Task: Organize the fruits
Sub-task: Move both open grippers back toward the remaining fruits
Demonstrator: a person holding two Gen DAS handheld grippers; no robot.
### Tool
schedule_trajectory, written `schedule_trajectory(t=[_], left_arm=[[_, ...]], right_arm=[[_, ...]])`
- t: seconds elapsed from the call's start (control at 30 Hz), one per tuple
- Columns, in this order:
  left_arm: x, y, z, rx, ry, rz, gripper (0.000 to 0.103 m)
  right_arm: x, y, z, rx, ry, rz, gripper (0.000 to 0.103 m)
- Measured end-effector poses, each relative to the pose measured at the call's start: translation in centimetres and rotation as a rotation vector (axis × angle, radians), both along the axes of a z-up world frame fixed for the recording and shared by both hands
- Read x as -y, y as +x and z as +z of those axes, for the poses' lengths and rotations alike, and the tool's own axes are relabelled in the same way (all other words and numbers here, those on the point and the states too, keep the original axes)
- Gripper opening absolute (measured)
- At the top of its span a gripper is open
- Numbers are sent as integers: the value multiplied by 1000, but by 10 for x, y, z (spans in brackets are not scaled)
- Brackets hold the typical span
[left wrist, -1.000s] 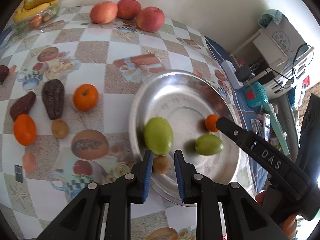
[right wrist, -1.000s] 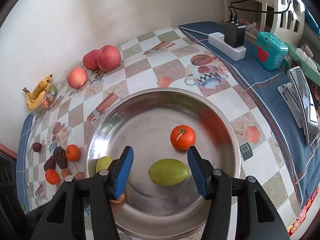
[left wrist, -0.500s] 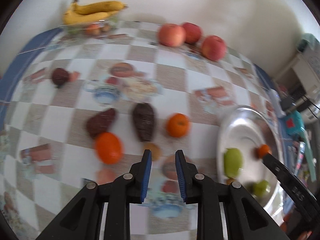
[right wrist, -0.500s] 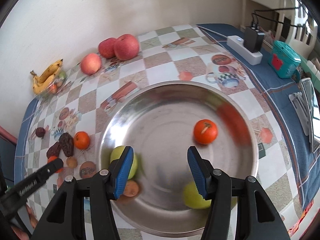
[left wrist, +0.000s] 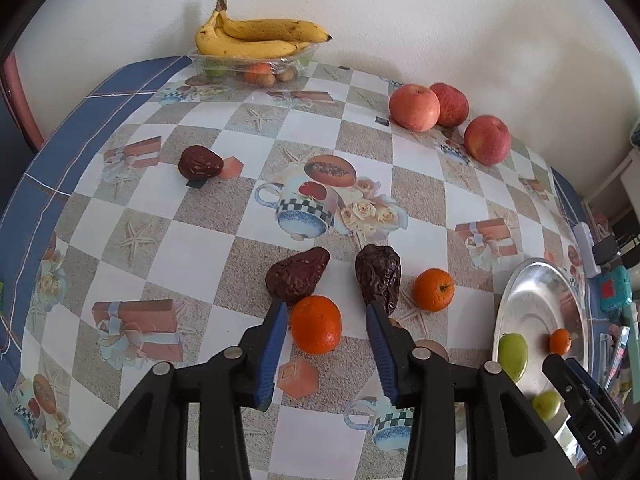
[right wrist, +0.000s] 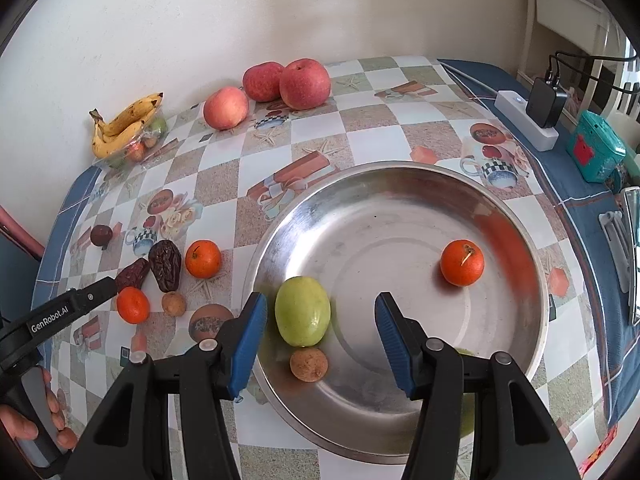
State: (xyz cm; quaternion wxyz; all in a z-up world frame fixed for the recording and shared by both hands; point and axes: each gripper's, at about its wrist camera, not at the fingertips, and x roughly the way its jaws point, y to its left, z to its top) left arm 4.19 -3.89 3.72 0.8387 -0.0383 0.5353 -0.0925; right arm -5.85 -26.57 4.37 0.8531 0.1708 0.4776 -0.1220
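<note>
My left gripper (left wrist: 326, 316) is open low over the checked tablecloth, its fingers on either side of an orange (left wrist: 316, 324) with a gap on the right. Two wrinkled dark dates (left wrist: 298, 276) (left wrist: 380, 276) lie just beyond the fingertips, and a second orange (left wrist: 433, 290) sits to the right. My right gripper (right wrist: 320, 312) hangs open over the steel bowl (right wrist: 360, 172), with a green fruit (right wrist: 303, 311) between its fingers. The bowl also holds a small brown fruit (right wrist: 309, 364), an orange (right wrist: 462, 262) and another green fruit mostly hidden by the right finger.
Three apples (left wrist: 414, 107) stand by the back wall. Bananas (left wrist: 256, 36) rest on a clear tray (left wrist: 248, 66) of small fruit. A dark round fruit (left wrist: 200, 162) lies far left. A power strip (right wrist: 528, 120) and teal box (right wrist: 600, 152) sit right of the bowl.
My left gripper swung left from the bowl to the loose fruit and opened wider around an orange. My right gripper shifted left over the bowl, now framing the green fruit.
</note>
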Motion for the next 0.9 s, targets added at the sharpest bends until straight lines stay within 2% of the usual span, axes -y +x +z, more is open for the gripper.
schedule_trajectory(t=[0.03,0.07,0.1,0.17,0.23,0.3,0.57,0.63,0.73,0.77,0.8,0.83,0.9], left_arm=[[1,0,-1,-6,2,-4,59],[3,0,-4,-17,5,-9,72],[5,0,-6,-26,10,-13,79],[8,-1,-10,-46,29,-19,85],[12,-2,-15,-61,41,-29,90],[13,-2,-19,-73,42,-31,102],[14,-4,-20,-69,60,-33,103],[15,-4,-21,-69,60,-32,103],[15,-4,-21,-66,63,-34,103],[15,-4,-21,-65,64,-34,103],[15,-4,-21,-63,67,-33,103],[15,-4,-21,-62,70,-31,103],[15,-4,-21,-63,75,-26,103]], right_arm=[[0,0,0,6,-7,-2,58],[-1,-1,0,10,-16,-3,58],[-1,-1,0,15,-33,-1,59],[-1,2,-1,0,-51,14,66],[1,2,-3,-5,-48,14,66],[2,1,-4,-4,-40,17,66],[4,0,-4,-17,-78,12,68],[6,0,-4,-14,-79,4,76],[7,-1,-1,0,-84,0,78],[7,-1,-1,-2,-83,-2,84],[8,0,-3,-14,-81,-4,100],[8,0,-5,-26,-80,-5,103],[8,1,-7,-40,-78,-4,103]])
